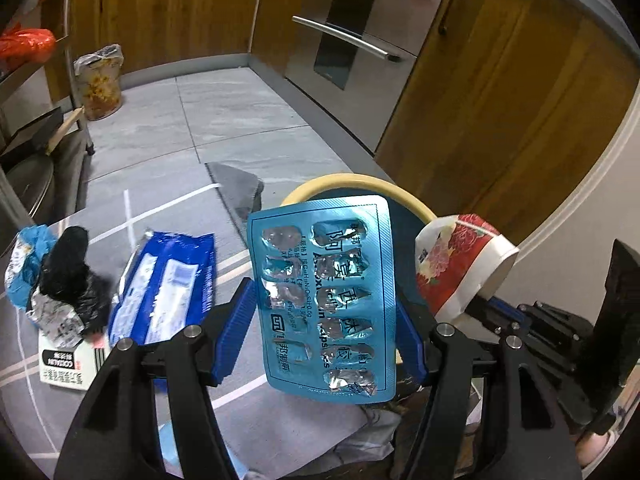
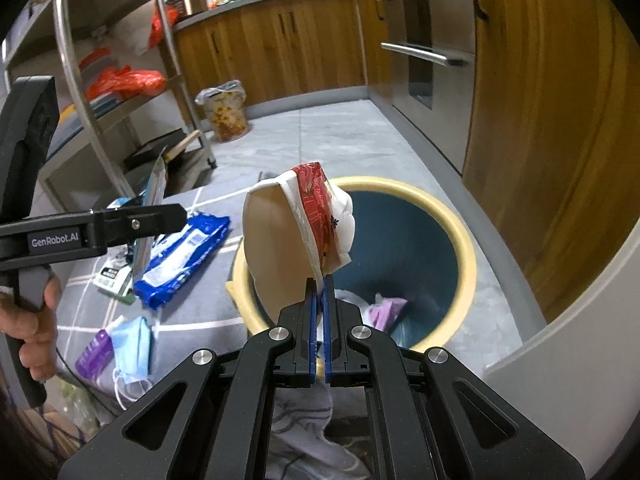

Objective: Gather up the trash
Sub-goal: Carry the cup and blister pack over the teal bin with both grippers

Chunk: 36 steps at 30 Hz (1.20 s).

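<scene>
My left gripper (image 1: 324, 292) is shut on a blue blister pack (image 1: 324, 304), gripped by its edges between the blue pads (image 1: 236, 320) and standing upright. In the right wrist view that gripper (image 2: 160, 216) shows from the side, with the pack (image 2: 154, 200) edge-on. My right gripper (image 2: 320, 292) is shut on a crushed paper cup (image 2: 296, 224) with a red flower print, held over the near rim of the yellow-rimmed trash bin (image 2: 464, 264). The cup (image 1: 460, 264) and bin rim (image 1: 360, 180) also appear in the left wrist view. Some trash lies in the bin.
On the grey mat lie a blue wipes packet (image 1: 168, 280), a black bag with crumpled foil (image 1: 64, 276), a white box (image 1: 68, 364), a face mask (image 2: 132, 344) and a purple item (image 2: 94, 354). A small lined bin (image 2: 226, 112) stands by a metal shelf rack (image 2: 120, 80). Wooden cabinets (image 2: 540, 120) are on the right.
</scene>
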Motion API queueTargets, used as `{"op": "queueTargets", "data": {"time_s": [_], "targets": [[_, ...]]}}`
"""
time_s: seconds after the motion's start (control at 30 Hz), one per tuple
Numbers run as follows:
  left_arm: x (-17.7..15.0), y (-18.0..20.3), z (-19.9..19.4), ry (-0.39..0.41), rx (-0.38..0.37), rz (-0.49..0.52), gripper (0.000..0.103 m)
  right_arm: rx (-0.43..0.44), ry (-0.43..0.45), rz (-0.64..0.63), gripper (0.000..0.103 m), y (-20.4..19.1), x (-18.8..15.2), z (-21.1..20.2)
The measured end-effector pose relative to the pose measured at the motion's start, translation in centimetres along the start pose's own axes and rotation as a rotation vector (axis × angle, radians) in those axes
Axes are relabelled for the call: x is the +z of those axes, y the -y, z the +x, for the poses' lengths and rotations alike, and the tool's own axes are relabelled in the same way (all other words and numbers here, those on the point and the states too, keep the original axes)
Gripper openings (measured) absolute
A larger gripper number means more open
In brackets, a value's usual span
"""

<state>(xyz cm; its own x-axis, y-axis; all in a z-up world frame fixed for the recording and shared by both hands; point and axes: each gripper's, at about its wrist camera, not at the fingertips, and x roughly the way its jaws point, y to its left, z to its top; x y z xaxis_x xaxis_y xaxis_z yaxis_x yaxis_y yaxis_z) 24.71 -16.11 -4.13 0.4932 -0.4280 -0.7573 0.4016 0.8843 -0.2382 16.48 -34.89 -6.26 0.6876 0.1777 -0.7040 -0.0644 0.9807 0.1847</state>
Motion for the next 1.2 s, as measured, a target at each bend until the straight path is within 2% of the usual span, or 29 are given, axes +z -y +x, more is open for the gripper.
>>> {"op": "queueTargets", "data": {"time_s": [0.27, 0.63, 0.9, 1.2], "targets": [[0.5, 1.1, 2.7, -0.014, -0.067, -0.008, 0.064, 0.016, -0.04, 0.07, 0.004, 1.7, -0.8, 1.5], [1.0, 2.4, 6.8, -0.05, -0.162, -0.082, 0.064, 0.029, -0.1, 0.135, 0.004, 2.9, -2.0, 3.6], [0.8, 2.7, 9.2, -0.087, -0.153, -0.092, 0.064, 0.032, -0.14, 0.153, 0.004, 3.4, -2.4, 4.9], [0.5, 2.6, 10.0, -0.116, -0.149, -0.111, 0.066, 0.035, -0.175, 0.145, 0.004, 3.0, -2.6, 5.8]]}}
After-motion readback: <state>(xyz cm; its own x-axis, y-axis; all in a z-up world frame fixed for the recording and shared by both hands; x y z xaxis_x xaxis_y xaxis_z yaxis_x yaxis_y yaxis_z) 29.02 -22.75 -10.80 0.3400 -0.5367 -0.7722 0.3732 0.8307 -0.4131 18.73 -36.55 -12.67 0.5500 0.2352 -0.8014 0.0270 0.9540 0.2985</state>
